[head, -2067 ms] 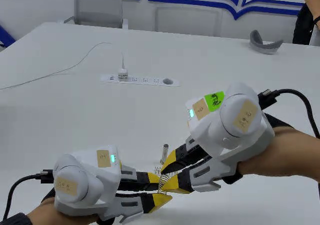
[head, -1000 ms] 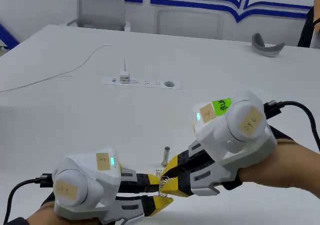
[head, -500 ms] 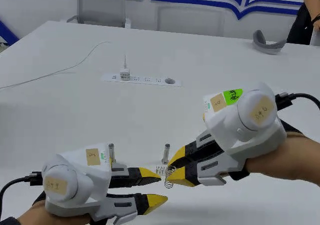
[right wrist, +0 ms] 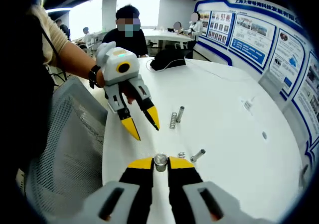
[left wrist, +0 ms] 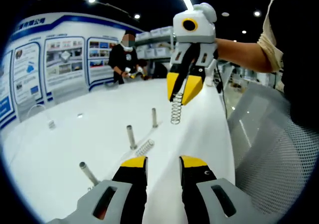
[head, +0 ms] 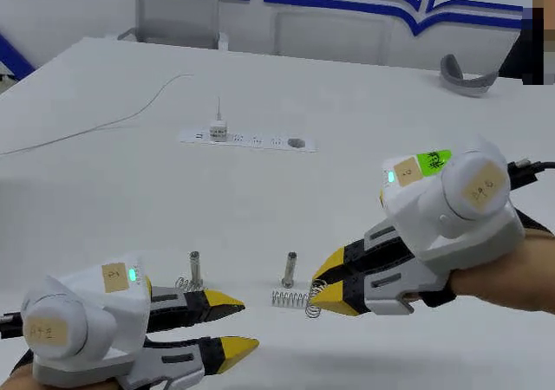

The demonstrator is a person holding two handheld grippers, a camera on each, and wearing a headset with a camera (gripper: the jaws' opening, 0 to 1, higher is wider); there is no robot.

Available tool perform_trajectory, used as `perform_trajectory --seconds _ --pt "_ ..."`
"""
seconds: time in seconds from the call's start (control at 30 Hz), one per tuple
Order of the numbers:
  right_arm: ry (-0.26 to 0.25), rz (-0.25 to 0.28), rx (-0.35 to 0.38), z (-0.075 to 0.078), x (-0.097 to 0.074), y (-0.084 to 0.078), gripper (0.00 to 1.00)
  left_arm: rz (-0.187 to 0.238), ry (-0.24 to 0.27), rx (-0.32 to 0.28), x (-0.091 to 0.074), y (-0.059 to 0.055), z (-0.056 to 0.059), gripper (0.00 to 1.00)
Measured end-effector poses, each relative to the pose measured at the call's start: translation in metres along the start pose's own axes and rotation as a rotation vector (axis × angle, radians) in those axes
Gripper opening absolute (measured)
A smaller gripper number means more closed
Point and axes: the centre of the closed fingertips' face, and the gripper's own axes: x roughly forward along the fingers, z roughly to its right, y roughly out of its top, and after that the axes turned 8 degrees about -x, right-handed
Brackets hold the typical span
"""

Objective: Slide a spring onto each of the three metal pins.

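Note:
My right gripper (head: pixel 319 296) is shut on a small steel spring (head: pixel 312 308), which dangles from its yellow tips in the left gripper view (left wrist: pixel 175 109) and sits end-on between them in the right gripper view (right wrist: pixel 160 161). My left gripper (head: pixel 245 324) stands open and holds nothing, low at the left. Two upright metal pins (head: pixel 195 267) (head: pixel 290 269) stand between the grippers. Another spring (head: pixel 289 298) lies flat by the right pin's foot. A further spring (head: pixel 185 283) rests beside the left pin. A nearer pin (left wrist: pixel 87 172) leans into the left gripper view.
A white power strip (head: pixel 247 138) with a plug lies mid-table, and a thin cable (head: pixel 104 126) runs off to the left. A grey curved object (head: pixel 464 72) sits at the far right. A chair (head: pixel 173 9) stands behind the table. People stand in the room behind.
My left gripper has let go of the spring, opened and drawn back to the left. My right gripper has moved right with the spring in it. The left pin has come into sight.

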Motion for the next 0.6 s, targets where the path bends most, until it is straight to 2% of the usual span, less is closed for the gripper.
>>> perform_trajectory --seconds 0.23,0.6 --pt "-0.027 -0.006 0.025 0.009 -0.009 -0.007 0.12 0.009 0.038 -0.022 -0.011 -0.004 -0.008 0.28" --pt "-0.091 -0.010 0.072 0.031 -0.025 -0.019 0.12 0.024 0.114 -0.058 -0.032 -0.012 -0.031 0.33"
